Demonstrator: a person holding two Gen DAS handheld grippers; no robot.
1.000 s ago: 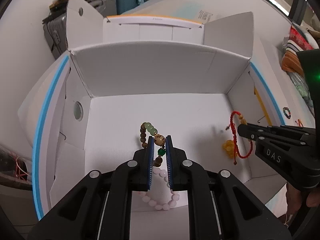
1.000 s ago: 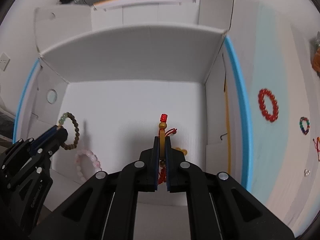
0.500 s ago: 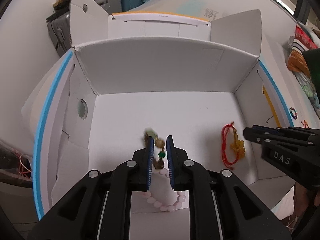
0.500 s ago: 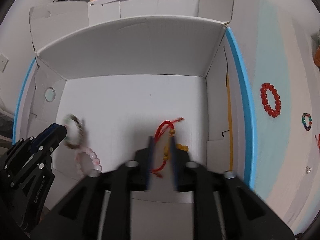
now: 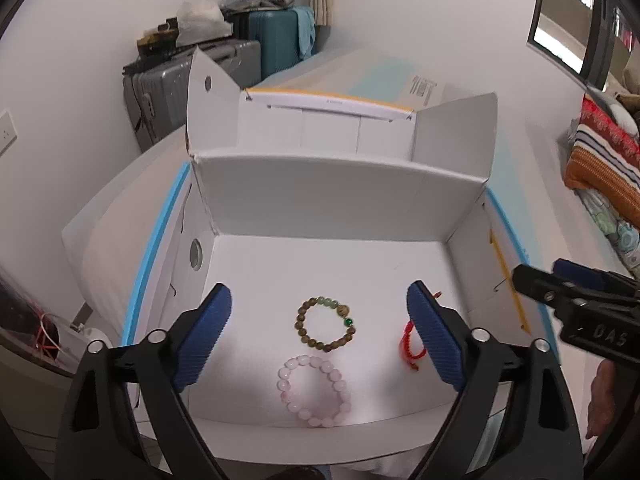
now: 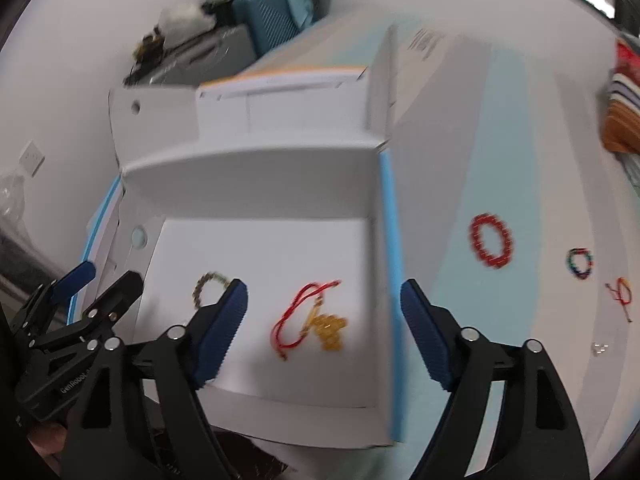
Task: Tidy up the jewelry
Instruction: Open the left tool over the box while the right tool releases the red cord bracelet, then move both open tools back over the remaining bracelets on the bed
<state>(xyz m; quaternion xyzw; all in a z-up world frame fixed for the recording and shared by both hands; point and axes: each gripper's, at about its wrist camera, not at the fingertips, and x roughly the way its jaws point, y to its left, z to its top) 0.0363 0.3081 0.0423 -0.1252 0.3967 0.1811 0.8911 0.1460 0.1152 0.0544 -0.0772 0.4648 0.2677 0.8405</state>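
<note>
An open white cardboard box [image 5: 340, 200] holds three pieces. A brown and green bead bracelet [image 5: 326, 325] lies flat on the box floor, with a pink bead bracelet [image 5: 316, 390] just in front of it. A red cord bracelet with yellow beads [image 6: 310, 318] lies to the right; it shows partly behind my left finger in the left wrist view [image 5: 408, 346]. My left gripper [image 5: 320, 336] is open and empty above the box. My right gripper [image 6: 322, 330] is open and empty above the box's right side.
On the pale blue surface right of the box lie a red bead bracelet [image 6: 491, 240], a small multicoloured bracelet [image 6: 580, 263], a red cord piece [image 6: 620, 294] and a small clear item [image 6: 600, 347]. Suitcases [image 5: 224, 64] stand behind the box. Striped fabric [image 5: 604, 156] lies far right.
Both grippers have opened wide and pulled back upward. The brown bead bracelet and the red cord bracelet were let go and now lie on the box floor.
</note>
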